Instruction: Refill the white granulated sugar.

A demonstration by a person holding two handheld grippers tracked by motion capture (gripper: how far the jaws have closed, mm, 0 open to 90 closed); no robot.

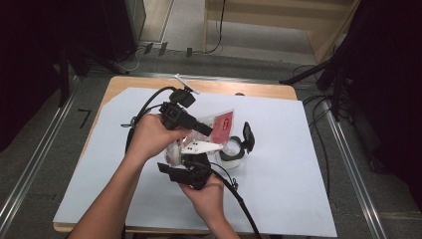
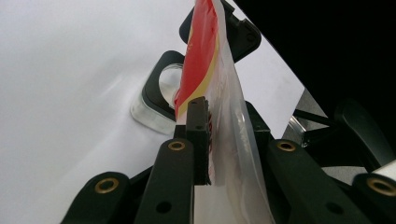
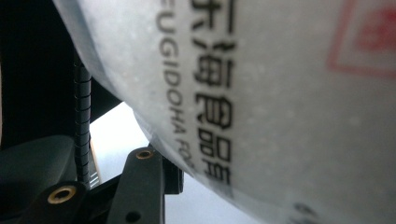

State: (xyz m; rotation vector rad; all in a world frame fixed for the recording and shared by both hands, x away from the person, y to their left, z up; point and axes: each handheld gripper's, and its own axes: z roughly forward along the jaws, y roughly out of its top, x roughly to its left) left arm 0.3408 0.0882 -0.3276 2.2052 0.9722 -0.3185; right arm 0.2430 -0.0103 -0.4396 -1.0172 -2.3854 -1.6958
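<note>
**Both tongs at a plastic bag above an open container**

Nearest the person, the right hand (image 1: 209,191) holds the right tongs (image 1: 191,162) low over the white sheet (image 1: 288,164) that covers the table (image 1: 119,82). A grey three-cornered plate sits on top of them. In the right gripper view a frosted plastic surface with black printed lettering lies pressed right up against the camera, above the one black jaw that shows at the lower left. Whether these tongs are clamped on it or merely against it cannot be told.

Just beyond, the left hand (image 1: 152,134) carries the left tongs (image 1: 206,130), angled toward the right side of the table. They are closed on the plastic bag (image 2: 219,93): in the left gripper view its clear film with a red and yellow print stands on edge between the two jaws, the left pad pressed flat to it. In the high view the bag hangs from these tongs, held off the sheet, between the two grippers.

Past the bag stands a clear container (image 1: 233,149) with a black rim, resting on the sheet with its black lid (image 1: 248,135) flipped open. It sits just beside the bag's lower end.

Beyond the table's far edge lies a grey floor with dark stands and cables.
</note>
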